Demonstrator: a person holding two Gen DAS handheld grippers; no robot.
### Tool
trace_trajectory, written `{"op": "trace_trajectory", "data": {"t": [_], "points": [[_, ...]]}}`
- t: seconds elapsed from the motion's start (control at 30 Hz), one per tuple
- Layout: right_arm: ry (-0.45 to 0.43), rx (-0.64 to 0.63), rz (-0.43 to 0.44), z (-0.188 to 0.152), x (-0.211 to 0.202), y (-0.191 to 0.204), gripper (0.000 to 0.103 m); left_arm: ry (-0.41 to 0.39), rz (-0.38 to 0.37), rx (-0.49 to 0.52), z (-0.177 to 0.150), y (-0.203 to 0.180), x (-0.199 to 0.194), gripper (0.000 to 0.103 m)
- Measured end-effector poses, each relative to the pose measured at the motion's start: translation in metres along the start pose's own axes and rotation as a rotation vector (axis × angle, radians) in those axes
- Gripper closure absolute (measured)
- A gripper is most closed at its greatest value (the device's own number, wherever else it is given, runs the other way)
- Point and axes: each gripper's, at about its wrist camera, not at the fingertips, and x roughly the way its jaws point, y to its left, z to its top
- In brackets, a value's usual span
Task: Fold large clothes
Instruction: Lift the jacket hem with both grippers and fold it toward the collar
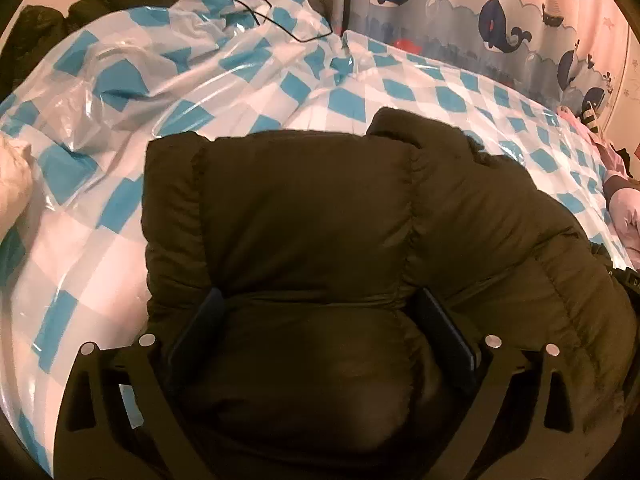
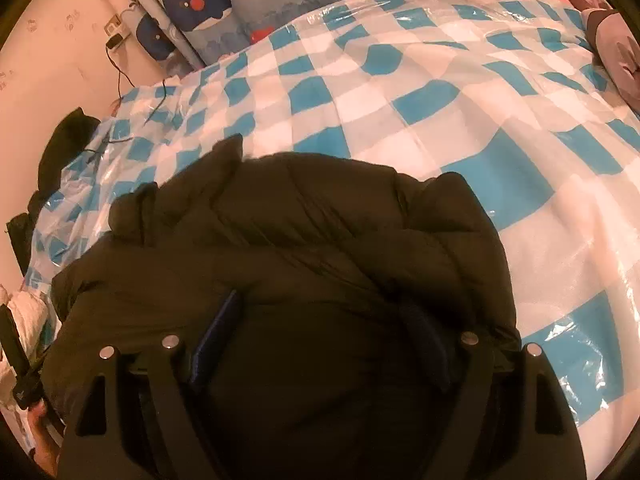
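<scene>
No readable text; possible letter on dark object [image 1: 633, 280], unclear.

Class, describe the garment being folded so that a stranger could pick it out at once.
Find the bed's blue-and-white checked cover. On its near side lies a puffy dark jacket, quilted in fat stitched sections. It is the only dark, padded thing lying on the checks.

Both grippers, left gripper [image 1: 320, 312] and right gripper [image 2: 320, 320]: black frames, silver round screws (dark blue pads).
</scene>
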Motion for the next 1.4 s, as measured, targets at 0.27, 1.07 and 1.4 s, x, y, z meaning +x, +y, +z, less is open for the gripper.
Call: {"op": "trace_trajectory", "data": {"t": [0.27,1.07,1.4], "points": [[-0.082,0.112,0.088,-0.017,-0.089,-0.011,0.023,0.03,-0.006,-0.105,-0.027,0.03,-0.061,0.009],[0.457,0.276,0.433,-0.206,-0.25,-0.098,0.013,0.247,0.001,-0.31,-0.209,0.185,-0.255,0.009],[0.643,0.256,0.443,-0.248,-0.233,-0.052,0.006,0.293,-0.181,-0.375,-0.214,0.167,-0.244,0.009]]}}
